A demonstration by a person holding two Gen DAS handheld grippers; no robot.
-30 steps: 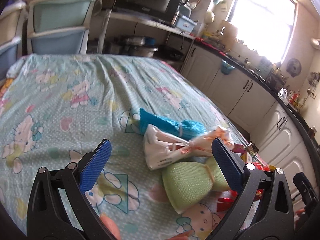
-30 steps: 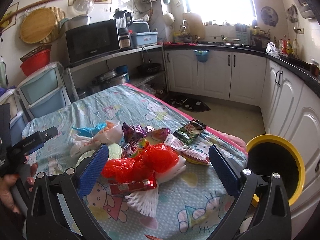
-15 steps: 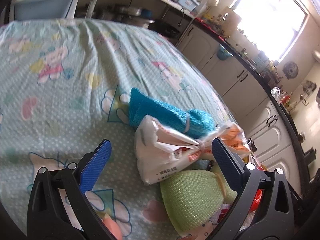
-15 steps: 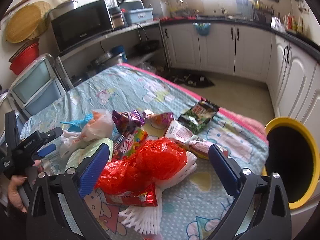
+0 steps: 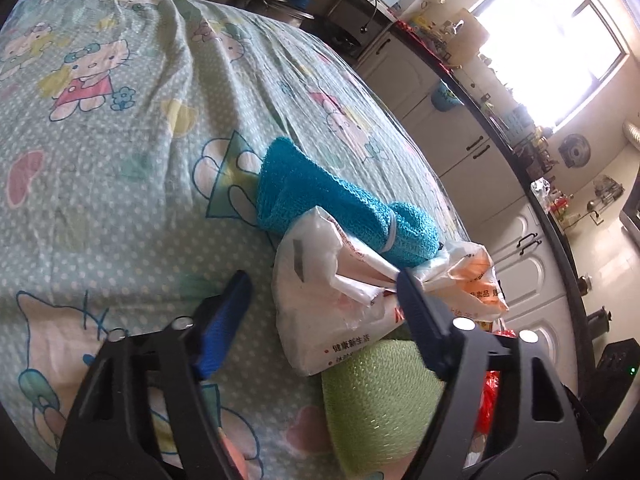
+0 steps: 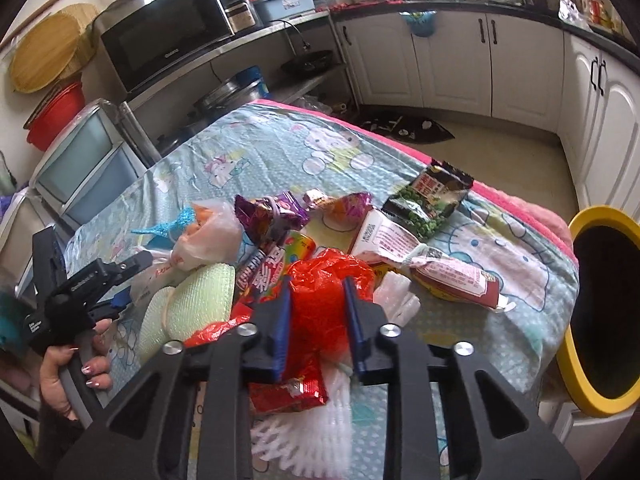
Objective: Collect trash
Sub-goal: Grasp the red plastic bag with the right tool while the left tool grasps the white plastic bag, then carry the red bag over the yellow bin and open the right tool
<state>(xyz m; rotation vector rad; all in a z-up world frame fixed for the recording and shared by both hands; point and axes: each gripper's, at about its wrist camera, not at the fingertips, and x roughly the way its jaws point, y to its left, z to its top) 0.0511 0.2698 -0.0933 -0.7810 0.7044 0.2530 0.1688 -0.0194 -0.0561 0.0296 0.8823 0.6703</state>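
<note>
A pile of trash lies on the Hello Kitty sheet (image 5: 120,152). My right gripper (image 6: 318,300) is shut on the red plastic bag (image 6: 326,280), which sits on white foam netting (image 6: 320,436). My left gripper (image 5: 322,300) is partly closed around the knotted white plastic bag (image 5: 320,300), with its jaws on both sides; the bag still rests on the sheet. A blue mesh bundle (image 5: 332,208) lies just behind the bag and a green mesh bundle (image 5: 380,396) lies in front. The left gripper also shows in the right wrist view (image 6: 120,280).
A yellow-rimmed bin (image 6: 600,312) stands off the table's right edge. Snack wrappers (image 6: 428,196), a tied white package (image 6: 424,264) and a purple wrapper (image 6: 272,212) lie behind the red bag. Kitchen cabinets (image 6: 520,56) and a microwave (image 6: 164,36) line the far walls.
My right gripper has come down and closed from wide open onto the red bag. My left gripper has moved forward and narrowed around the white bag.
</note>
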